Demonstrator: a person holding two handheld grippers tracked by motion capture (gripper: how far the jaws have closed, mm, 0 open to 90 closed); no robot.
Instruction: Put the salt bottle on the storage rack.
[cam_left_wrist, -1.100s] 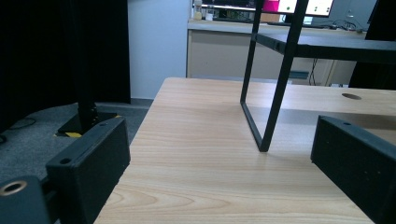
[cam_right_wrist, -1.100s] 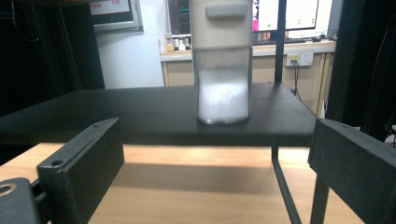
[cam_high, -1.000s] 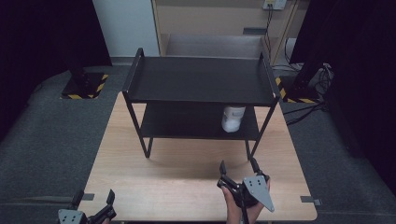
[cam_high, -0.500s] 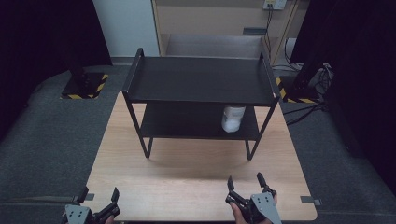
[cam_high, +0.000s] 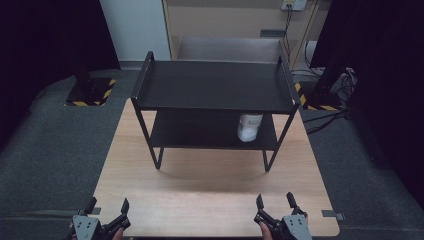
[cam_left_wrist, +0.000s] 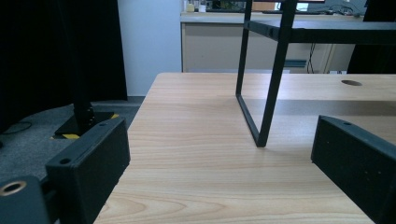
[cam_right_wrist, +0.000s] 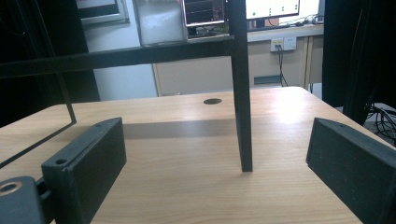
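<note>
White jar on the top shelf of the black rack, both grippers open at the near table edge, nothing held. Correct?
Not quite: the white jar stands on the lower shelf, right side, as the high view shows. The rest holds: left gripper and right gripper are open at the near edge, holding nothing.

A white jar with a white lid is seen standing upright on the lower shelf of a black 2-tier rack, near the rack's right front leg. Its frosted body is visible resting on that shelf's edge.
</note>
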